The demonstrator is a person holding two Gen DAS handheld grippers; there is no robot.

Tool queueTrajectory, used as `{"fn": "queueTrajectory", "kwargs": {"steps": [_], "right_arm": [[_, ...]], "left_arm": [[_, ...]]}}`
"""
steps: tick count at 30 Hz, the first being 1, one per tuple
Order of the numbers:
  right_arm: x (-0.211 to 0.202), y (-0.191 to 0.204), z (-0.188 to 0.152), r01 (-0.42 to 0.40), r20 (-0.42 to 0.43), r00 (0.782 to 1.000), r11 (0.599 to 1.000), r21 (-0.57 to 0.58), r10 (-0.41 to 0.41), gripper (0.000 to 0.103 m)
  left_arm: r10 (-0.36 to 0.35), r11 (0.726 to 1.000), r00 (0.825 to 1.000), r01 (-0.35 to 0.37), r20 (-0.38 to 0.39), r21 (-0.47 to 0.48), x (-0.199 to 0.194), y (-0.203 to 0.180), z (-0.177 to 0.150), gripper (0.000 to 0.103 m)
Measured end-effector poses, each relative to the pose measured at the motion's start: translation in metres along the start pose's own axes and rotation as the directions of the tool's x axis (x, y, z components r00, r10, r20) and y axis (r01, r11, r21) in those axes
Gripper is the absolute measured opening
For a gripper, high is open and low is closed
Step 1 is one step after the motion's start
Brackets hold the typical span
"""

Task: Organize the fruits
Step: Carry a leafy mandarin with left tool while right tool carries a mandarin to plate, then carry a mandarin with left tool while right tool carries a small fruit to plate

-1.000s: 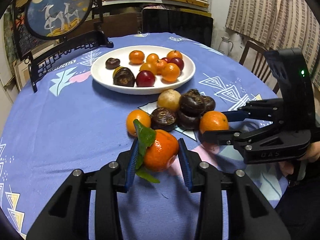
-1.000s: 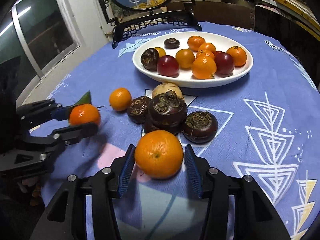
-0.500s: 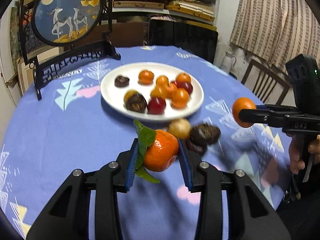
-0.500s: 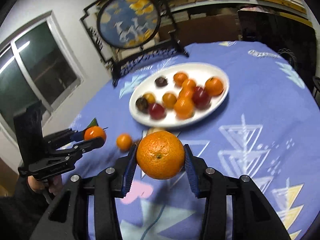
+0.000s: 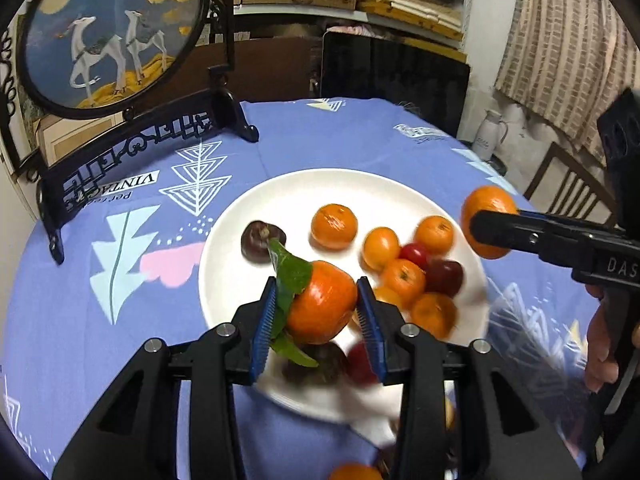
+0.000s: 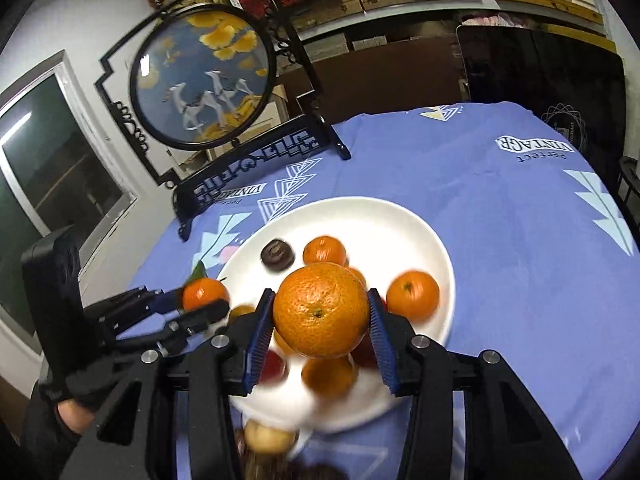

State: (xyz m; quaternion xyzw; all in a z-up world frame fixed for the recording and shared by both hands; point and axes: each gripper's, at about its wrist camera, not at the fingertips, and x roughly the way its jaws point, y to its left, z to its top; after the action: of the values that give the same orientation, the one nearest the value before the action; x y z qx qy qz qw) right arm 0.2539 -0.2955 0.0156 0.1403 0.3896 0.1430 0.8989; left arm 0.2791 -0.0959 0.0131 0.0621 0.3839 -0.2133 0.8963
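My left gripper (image 5: 318, 312) is shut on a leafy tangerine (image 5: 322, 306) and holds it above the near-left part of the white plate (image 5: 240, 232). My right gripper (image 6: 318, 322) is shut on a large orange (image 6: 322, 310) above the plate's (image 6: 400, 220) near side. The plate holds several tangerines, red plums and dark mangosteens. In the left wrist view the right gripper (image 5: 484, 232) shows at the right with its orange (image 5: 486, 216). In the right wrist view the left gripper (image 6: 200, 304) shows at the left with its tangerine (image 6: 204, 294).
A round painted screen on a black stand (image 5: 112, 32) stands at the table's back left. Loose fruit lies on the blue cloth in front of the plate, among it a pale round one (image 6: 268, 438) and dark ones. A wooden chair (image 5: 568, 184) stands at the right.
Both grippers have lifted their fruit off the cloth and moved forward over the plate. The loose fruit pile now lies below and behind the fingertips.
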Motion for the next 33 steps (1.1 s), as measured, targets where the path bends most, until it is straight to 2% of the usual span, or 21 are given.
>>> {"fn": "queueTrajectory", "kwargs": {"steps": [1,2,3,7,11,15,18,20,21,22,23,24,25,29,33], "right_arm": [[0.007,0.0,0.004,0.008,-0.005,1.0,1.0,0.003,-0.008,0.047],[0.011,0.0,0.007,0.02,-0.004,1.0,1.0,0.006,-0.02,0.048],[0.013,0.0,0.009,0.033,0.003,0.999,0.999,0.008,-0.033,0.048],[-0.003,0.004,-0.001,0.034,0.023,0.999,0.999,-0.014,-0.034,0.052],[-0.033,0.009,-0.032,0.042,0.027,0.999,0.997,-0.066,-0.04,0.054],[-0.058,0.008,-0.068,0.038,0.017,0.999,0.995,-0.088,-0.036,0.058],[-0.066,0.008,-0.09,0.022,-0.014,1.0,0.995,-0.101,-0.023,0.058],[-0.067,0.01,-0.104,0.022,-0.044,0.999,0.991,-0.131,-0.028,0.058],[-0.066,0.011,-0.109,0.023,-0.053,0.998,0.989,-0.143,-0.031,0.058],[-0.065,0.011,-0.114,0.028,-0.065,0.997,0.987,-0.159,-0.039,0.058],[-0.063,0.011,-0.119,0.03,-0.078,0.996,0.985,-0.169,-0.044,0.058],[-0.061,0.01,-0.122,0.027,-0.09,0.995,0.985,-0.169,-0.042,0.058],[-0.059,0.009,-0.126,0.019,-0.105,0.994,0.986,-0.166,-0.037,0.058],[-0.044,0.01,-0.137,0.001,-0.154,0.987,0.979,-0.204,-0.034,0.055],[-0.029,0.022,-0.145,0.065,-0.156,0.981,0.948,-0.312,-0.119,0.055]], "left_arm": [[0.014,1.0,1.0,-0.014,-0.002,-0.004,0.006,0.001,0.003,0.064],[0.032,0.999,0.999,-0.032,0.004,-0.012,0.007,0.002,0.004,0.074],[0.05,0.998,0.999,-0.05,0.016,-0.026,0.006,0.005,0.003,0.076],[0.033,0.999,0.999,-0.033,0.006,-0.038,-0.011,0.009,-0.013,0.076],[0.039,0.997,0.999,-0.038,-0.023,0.074,-0.035,-0.004,-0.049,0.076],[0.046,0.978,0.996,-0.029,-0.075,0.208,-0.05,-0.027,-0.1,0.076],[0.043,0.971,0.994,-0.019,-0.098,0.237,-0.048,-0.033,-0.12,0.076],[0.052,0.972,0.991,-0.023,-0.12,0.234,-0.038,-0.033,-0.125,0.077],[0.034,0.976,0.993,-0.007,-0.117,0.22,-0.036,-0.031,-0.125,0.077],[0.006,0.98,0.993,0.017,-0.119,0.196,-0.035,-0.027,-0.125,0.076],[-0.015,0.984,0.992,0.037,-0.124,0.177,-0.035,-0.024,-0.125,0.066],[-0.056,0.986,0.991,0.075,-0.125,0.15,-0.036,-0.019,-0.125,0.052],[-0.083,0.987,0.989,0.098,-0.12,0.129,-0.039,-0.016,-0.124,0.034],[-0.131,0.989,0.991,0.133,-0.037,0.059,-0.055,-0.003,-0.121,0.034],[-0.144,0.989,0.989,0.144,0.017,0.022,-0.066,0.001,-0.121,0.034]]}}
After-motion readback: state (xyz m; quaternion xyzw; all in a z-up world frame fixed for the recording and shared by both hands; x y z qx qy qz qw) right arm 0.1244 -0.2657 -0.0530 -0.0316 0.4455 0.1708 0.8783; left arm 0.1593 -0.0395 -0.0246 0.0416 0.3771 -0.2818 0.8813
